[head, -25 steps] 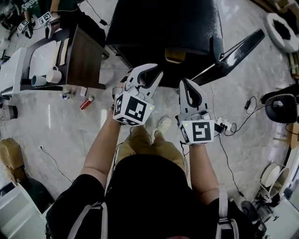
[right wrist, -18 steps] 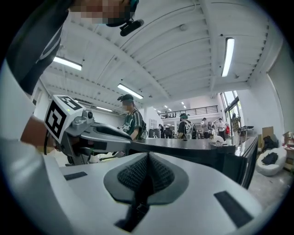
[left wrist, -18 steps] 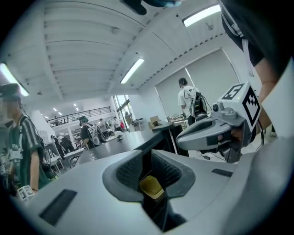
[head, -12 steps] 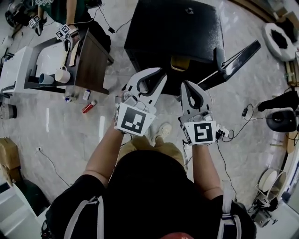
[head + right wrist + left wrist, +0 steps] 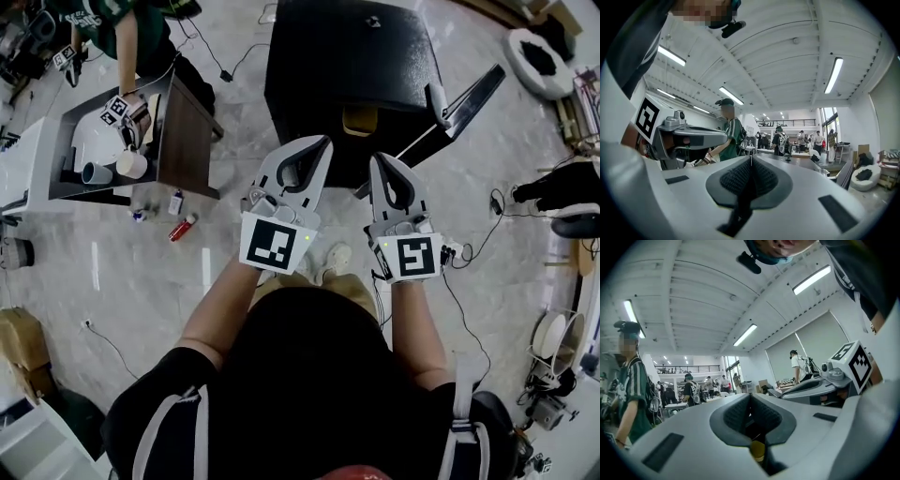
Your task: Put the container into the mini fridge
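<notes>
a: where's the container, and what have my grippers got?

b: nothing in either. your left gripper [image 5: 324, 142] has its jaws pressed tip to tip, and your right gripper [image 5: 380, 159] is the same. you hold them side by side in front of the mini fridge [image 5: 347, 47], whose door [image 5: 466, 101] hangs open to your right. the container [image 5: 359, 120] is the amber thing just inside the open front, under the top panel, so to my eye it's already in.

a: how will it handle if i have to shift it?

b: i'd guess light, stiff plastic, a bit slick. open wide and take it across its side walls, low down, not by the rim.

a: which way does it lie?

b: you only see its top, in shadow. it looks slightly wider along the fridge front than deep, but i can't tell its long axis or which way it faces. a yellow patch [image 5: 757, 450] shows low between your left jaws; i can't tell if that's the container beyond.
</notes>
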`<state>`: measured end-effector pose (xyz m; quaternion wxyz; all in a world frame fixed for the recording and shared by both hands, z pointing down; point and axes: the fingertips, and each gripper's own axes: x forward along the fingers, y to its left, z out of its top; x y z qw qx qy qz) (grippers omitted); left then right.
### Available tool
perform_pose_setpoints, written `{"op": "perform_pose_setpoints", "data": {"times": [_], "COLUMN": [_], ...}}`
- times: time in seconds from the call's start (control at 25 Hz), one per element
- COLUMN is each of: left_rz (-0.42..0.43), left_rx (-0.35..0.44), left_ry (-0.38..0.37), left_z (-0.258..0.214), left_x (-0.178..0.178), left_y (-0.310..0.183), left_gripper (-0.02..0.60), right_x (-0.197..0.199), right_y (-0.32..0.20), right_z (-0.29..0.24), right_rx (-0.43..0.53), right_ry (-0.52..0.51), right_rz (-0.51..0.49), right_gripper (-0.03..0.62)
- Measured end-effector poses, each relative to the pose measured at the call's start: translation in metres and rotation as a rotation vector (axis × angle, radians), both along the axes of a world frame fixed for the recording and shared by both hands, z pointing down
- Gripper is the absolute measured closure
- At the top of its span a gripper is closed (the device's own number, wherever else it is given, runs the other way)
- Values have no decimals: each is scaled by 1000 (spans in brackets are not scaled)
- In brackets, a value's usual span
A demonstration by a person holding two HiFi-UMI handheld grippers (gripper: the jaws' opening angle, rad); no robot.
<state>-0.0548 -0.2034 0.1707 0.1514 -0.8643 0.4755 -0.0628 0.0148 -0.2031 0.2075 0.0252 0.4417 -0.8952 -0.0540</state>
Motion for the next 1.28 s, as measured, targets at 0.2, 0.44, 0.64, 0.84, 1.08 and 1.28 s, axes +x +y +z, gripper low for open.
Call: {"op": "perform_pose_setpoints", "data": {"times": [0.2, 0.44, 0.64, 0.84, 1.08, 1.28], "left_rz": [13, 60, 87, 114, 114, 122], "left_rx": [31, 42, 46, 43, 42, 35], "left_ry": [26, 36, 42, 36, 11, 17], "left_z": [-8, -10, -10, -11, -12, -12], "left_x": [-22, -22, -26, -20, -29, -38], "left_y": [17, 38, 49, 73, 56, 49], "left_gripper": [558, 558, 558, 558, 558, 558], "right_x": [-22, -31, -43, -45, -58, -68], "right_y": [23, 46, 56, 80, 61, 54], "right_z": [-10, -21, -26, -33, -44, -44], "right_rx": [34, 59, 77, 89, 110, 107], "right_ry": [7, 32, 25, 25, -3, 1], "right_rz": [24, 56, 53, 36, 35, 32], "right_gripper": [557, 557, 557, 557, 557, 557]}}
